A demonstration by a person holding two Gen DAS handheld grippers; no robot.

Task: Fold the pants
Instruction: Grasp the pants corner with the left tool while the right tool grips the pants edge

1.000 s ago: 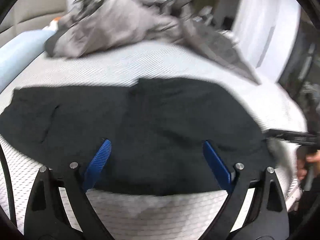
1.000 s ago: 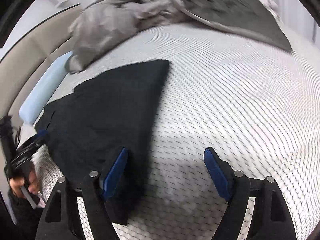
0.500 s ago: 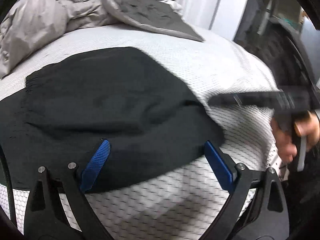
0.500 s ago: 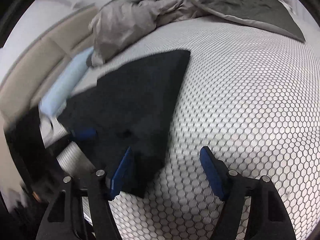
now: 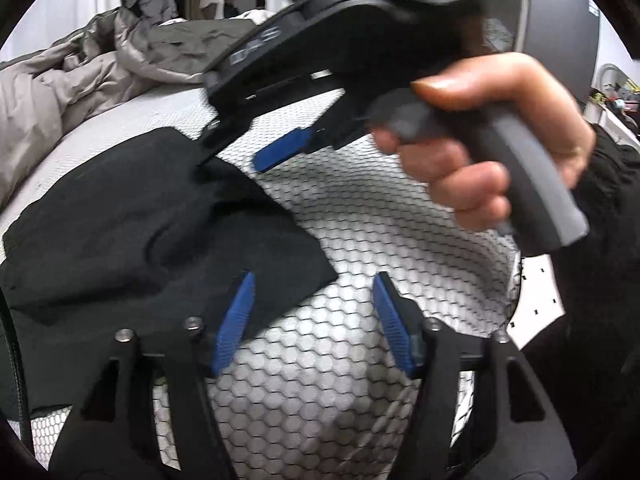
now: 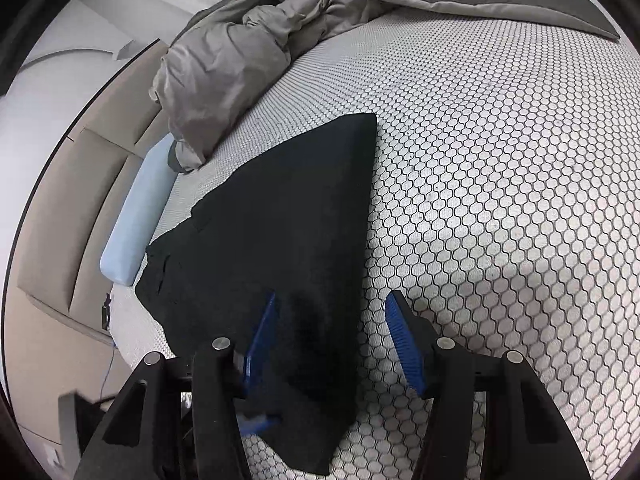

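Black, soft pants (image 6: 280, 240) lie flat on the honeycomb-patterned mattress (image 6: 500, 200), limp and light. Both the left gripper (image 5: 312, 316) and right gripper (image 6: 332, 340) are closing, fingers apart, each straddling a hem edge; pinch both layers at the corners.

Left gripper (image 5: 314, 312) swung to pants (image 5: 160, 240) corner beside right gripper (image 5: 256, 156); both grippers' jaws closing, narrower than before.

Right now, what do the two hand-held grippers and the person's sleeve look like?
Both the left hand-held gripper and the right hand-held gripper have black angular frames with silver bolts and ribbed blue pads. The right one has a grey handle. The sleeve is black.
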